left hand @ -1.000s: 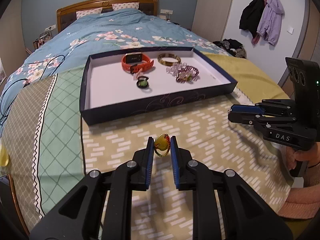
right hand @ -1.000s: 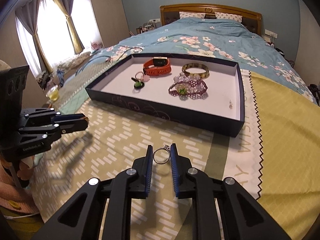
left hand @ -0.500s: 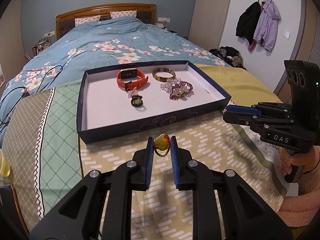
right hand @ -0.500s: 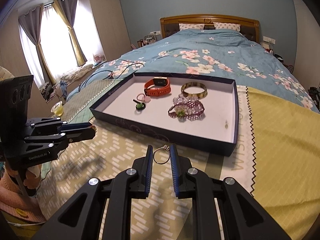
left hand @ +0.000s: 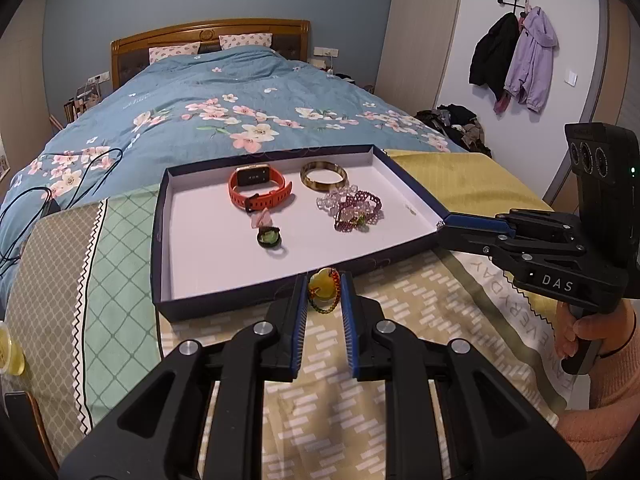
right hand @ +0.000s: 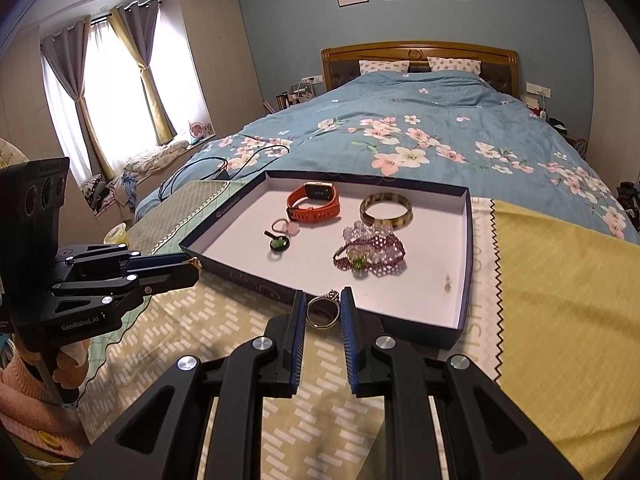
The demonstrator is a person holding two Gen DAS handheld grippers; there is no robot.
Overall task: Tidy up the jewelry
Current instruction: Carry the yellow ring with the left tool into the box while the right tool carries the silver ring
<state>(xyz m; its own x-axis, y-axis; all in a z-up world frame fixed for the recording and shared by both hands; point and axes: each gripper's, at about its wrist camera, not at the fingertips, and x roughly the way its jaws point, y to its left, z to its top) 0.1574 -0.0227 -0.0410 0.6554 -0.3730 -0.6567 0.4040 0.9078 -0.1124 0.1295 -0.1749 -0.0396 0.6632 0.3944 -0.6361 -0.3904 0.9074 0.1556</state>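
Bed point(left hand: 240, 92), patterned blanket point(left hand: 420, 308), dark tray point(left hand: 158, 240), black cable point(left hand: 36, 192)

Right gripper point(left hand: 554, 282) body: I read "DAS" in white letters.
Left gripper point(right hand: 80, 326) body: I read "GenRobot.AI" in white.
Bed cover point(left hand: 504, 292): grey capitals, "EVERYDAY" as far as I can make out (partly hidden, seen upside down).
Tray point(right hand: 464, 320) front wall: pale ornament, nothing I can read.

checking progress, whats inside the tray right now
Inside the tray: orange watch, bangle, beaded bracelets, pink ring, green ring. Nothing looks covered.
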